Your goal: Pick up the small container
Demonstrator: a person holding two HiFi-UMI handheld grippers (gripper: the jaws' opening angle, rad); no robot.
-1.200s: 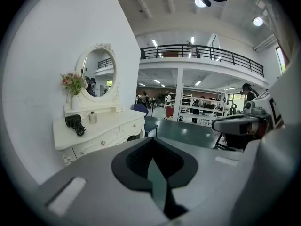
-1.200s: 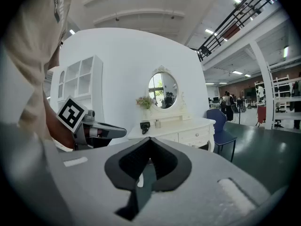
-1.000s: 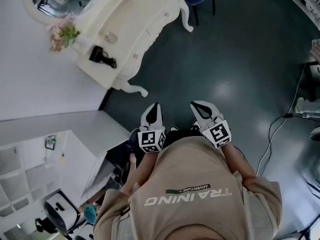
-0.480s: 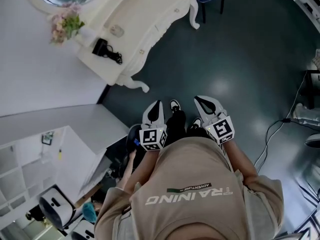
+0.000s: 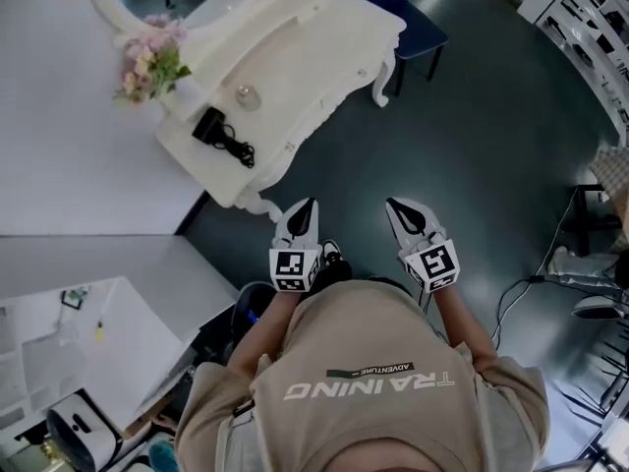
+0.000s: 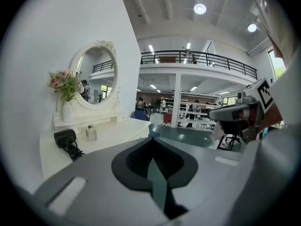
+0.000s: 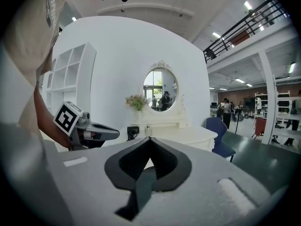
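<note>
Two tools: left tool [image 5: 307,206], right tool [image 5: 395,205], both closed, empty.
Small container [image 5: 246,96]: upright on white table [image 5: 305,52], eleven o'clock from left tool, well apart.
Hair dryer [image 5: 209,124]: near container's eight o'clock.

Torso: beige short-sleeved shirt [image 5: 393,327], white "TRAINING" lettering, dark stripe beside it.
Left gripper [image 5: 307,208]: pale grey shell, black jaw lining, black-and-white marker cube [image 5: 290,267].
Right gripper [image 5: 401,208]: same build and markings.
</note>
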